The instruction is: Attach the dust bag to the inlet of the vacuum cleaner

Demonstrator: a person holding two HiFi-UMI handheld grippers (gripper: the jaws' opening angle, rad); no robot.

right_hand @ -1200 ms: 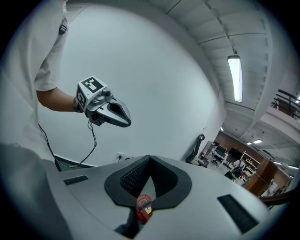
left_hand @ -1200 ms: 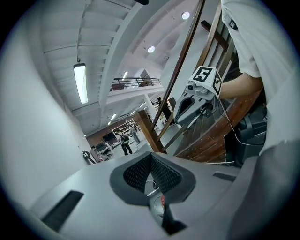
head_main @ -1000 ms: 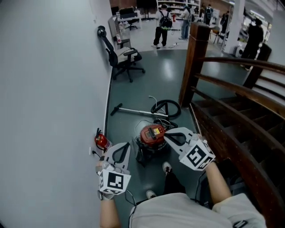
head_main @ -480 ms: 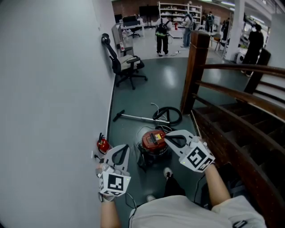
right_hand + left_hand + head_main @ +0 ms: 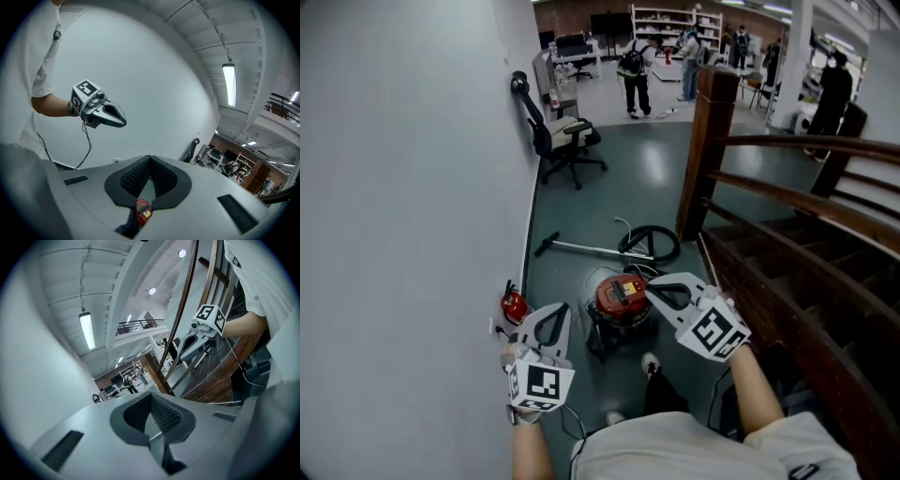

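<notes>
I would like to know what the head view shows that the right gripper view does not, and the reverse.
Only the head view: the black hose and the metal wand on the floor, and the person's shoe. Only the right gripper view: the ceiling lamp. Both: the red vacuum cleaner, the left gripper and the white wall.

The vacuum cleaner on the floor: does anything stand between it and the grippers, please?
Nothing visible does. The left gripper and right gripper, both shut and empty, hang above the vacuum cleaner; the hose lies beyond it.
</notes>
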